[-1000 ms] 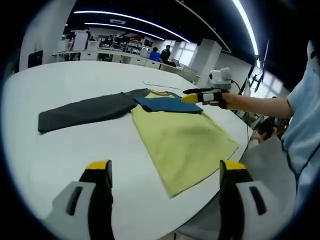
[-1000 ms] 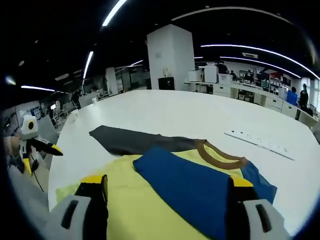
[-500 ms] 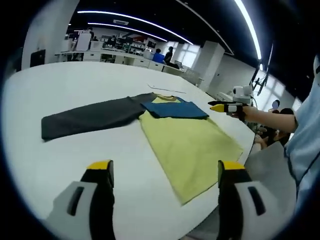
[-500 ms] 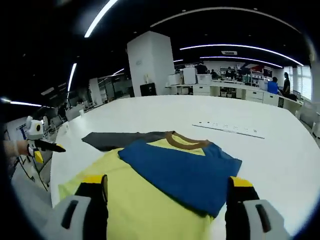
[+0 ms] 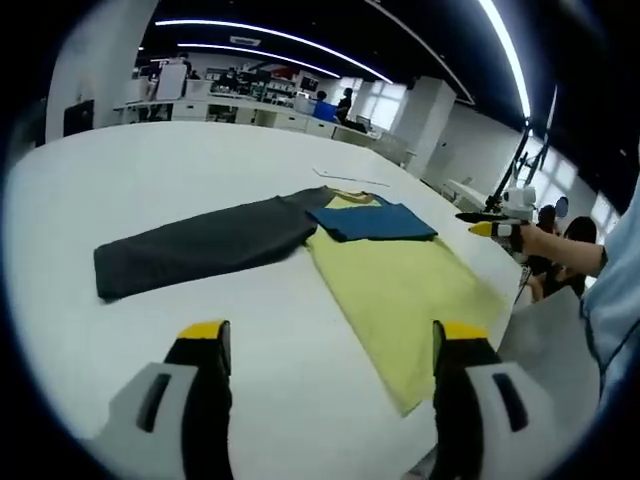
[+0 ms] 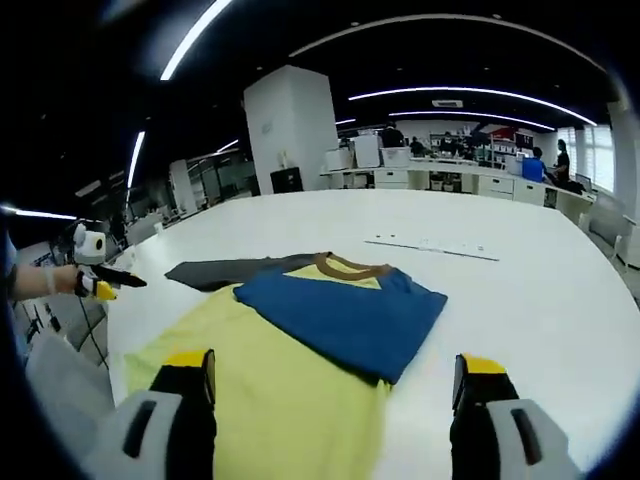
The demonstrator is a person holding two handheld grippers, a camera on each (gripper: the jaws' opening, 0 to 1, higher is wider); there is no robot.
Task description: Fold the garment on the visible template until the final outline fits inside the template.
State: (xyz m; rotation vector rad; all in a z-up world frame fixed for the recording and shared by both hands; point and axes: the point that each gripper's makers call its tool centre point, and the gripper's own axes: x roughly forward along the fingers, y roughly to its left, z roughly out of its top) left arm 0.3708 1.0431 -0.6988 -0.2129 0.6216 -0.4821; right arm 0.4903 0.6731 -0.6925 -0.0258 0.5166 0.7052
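Left gripper (image 5: 325,345) low over the white tabletop (image 5: 150,160), jaws spread wide with yellow tips, nothing between them, clear of the cloth. Beyond it, going left to right in the left gripper view: dark grey sleeve (image 5: 200,243) stretched flat toward the left, then the yellow T-shirt (image 5: 405,290) lying flat with its hem running toward the near right edge of the tabletop, blue sleeve (image 5: 372,222) folded across the chest just below the brown collar (image 5: 345,195). Past the collar, a thin white strip (image 5: 350,179) flat on the tabletop. At the far right, right gripper (image 5: 487,222) held off the tabletop edge in a hand, apart from the shirt.

Right gripper (image 6: 335,375) wide open in its own view, empty, hovering above the yellow body of the shirt. From left to right there: left gripper (image 6: 100,280) in a hand off the tabletop's edge, grey sleeve (image 6: 215,271) reaching leftward, yellow body (image 6: 250,390) in the foreground, blue sleeve (image 6: 345,315) folded over the chest, brown collar (image 6: 350,267) at its upper edge, white strip (image 6: 425,245) farther back. Office desks and a white pillar (image 6: 290,135) in the background.
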